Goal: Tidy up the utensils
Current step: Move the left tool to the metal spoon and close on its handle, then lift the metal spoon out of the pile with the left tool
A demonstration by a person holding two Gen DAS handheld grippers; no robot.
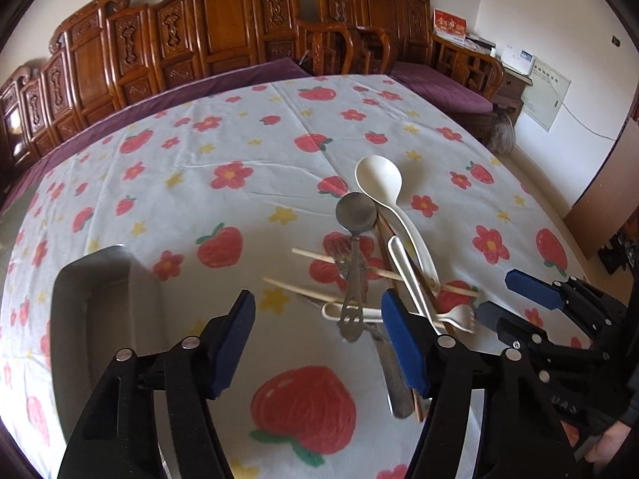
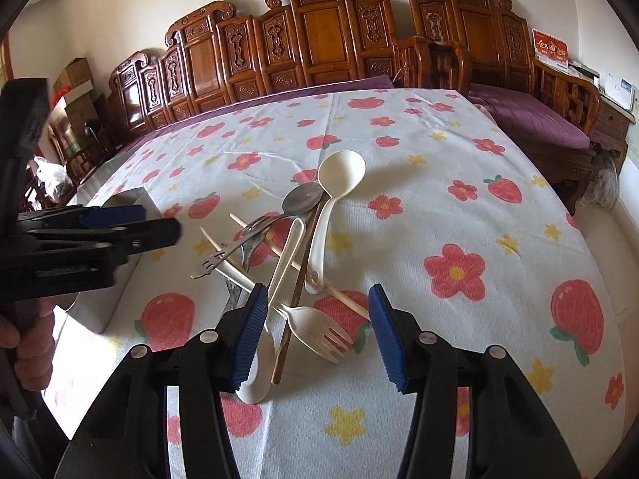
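Our right hand-held gripper point(image 2: 317, 319) hangs spread over the white fork point(image 2: 319, 329); our left hand-held gripper point(image 1: 317, 329), also spread, straddles the metal spoon's handle point(image 1: 351, 311).

Your left wrist camera looks forward and steeply down along its own black, blue-padded gripper point(image 1: 317, 319), close above the strawberry-and-flower printed tablecloth point(image 1: 191, 183). The heap of white plastic, metal and wooden utensils point(image 1: 375, 263) sits just past the fingertips toward 1 o'clock, and the carved brown wooden bench point(image 1: 223, 36) fills 12 o'clock.

Your right wrist camera faces the same bench point(image 2: 319, 36), equally near. Its gripper point(image 2: 317, 311) frames the same heap point(image 2: 303, 247) at 12 o'clock. Both views share the heap, cloth and bench (each also catches the other gripper: point(image 1: 515, 299) at 3 o'clock, point(image 2: 159, 223) at 9 o'clock).
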